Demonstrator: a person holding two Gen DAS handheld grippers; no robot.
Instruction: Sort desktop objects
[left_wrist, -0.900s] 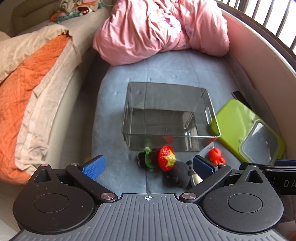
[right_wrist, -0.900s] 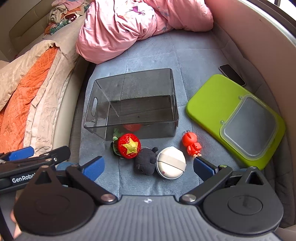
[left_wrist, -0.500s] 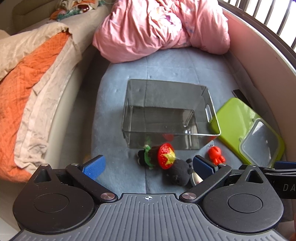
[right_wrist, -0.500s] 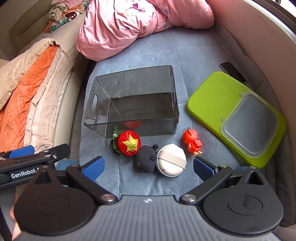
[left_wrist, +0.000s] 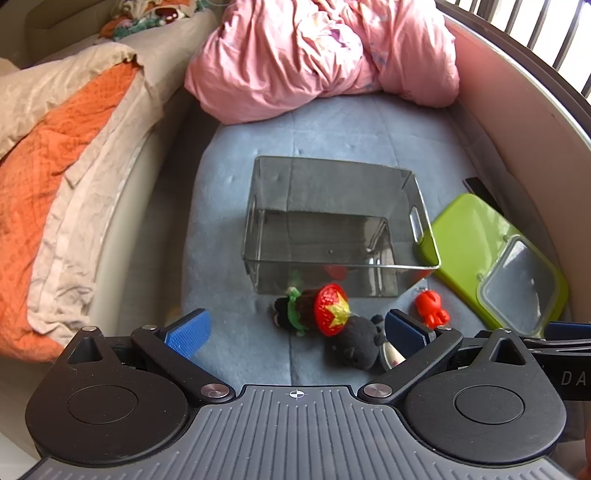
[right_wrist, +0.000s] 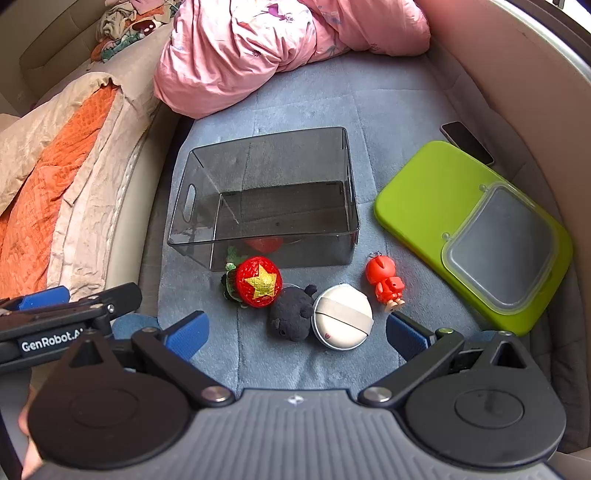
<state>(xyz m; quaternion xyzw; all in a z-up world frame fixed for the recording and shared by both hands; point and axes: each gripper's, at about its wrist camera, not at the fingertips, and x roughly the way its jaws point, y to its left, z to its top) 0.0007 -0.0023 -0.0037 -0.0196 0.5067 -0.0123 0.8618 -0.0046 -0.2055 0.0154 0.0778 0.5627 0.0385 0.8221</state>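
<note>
A smoky clear plastic bin (right_wrist: 266, 199) (left_wrist: 332, 221) stands on the grey-blue mat. In front of it lie a knitted toy with a red star hat (right_wrist: 256, 282) (left_wrist: 317, 310), a dark plush (right_wrist: 291, 314) (left_wrist: 352, 347), a white round case (right_wrist: 341, 315) and a small red figure (right_wrist: 384, 282) (left_wrist: 430, 308). My left gripper (left_wrist: 295, 332) hovers wide open just short of the plush and the star toy. My right gripper (right_wrist: 295, 332) is open too, above the plush and white case. Nothing is between either pair of blue pads.
A lime-green board (right_wrist: 443, 192) with a clear container lid (right_wrist: 502, 243) lies right of the bin, with a phone (right_wrist: 467, 142) behind it. A pink quilt (right_wrist: 280, 40) is piled at the back, and orange and beige bedding (right_wrist: 55, 162) on the left. A curved wall bounds the right.
Both grippers have drifted slightly; the objects sit a little lower in the left view and a little higher in the right view. Nothing was grasped or moved.
</note>
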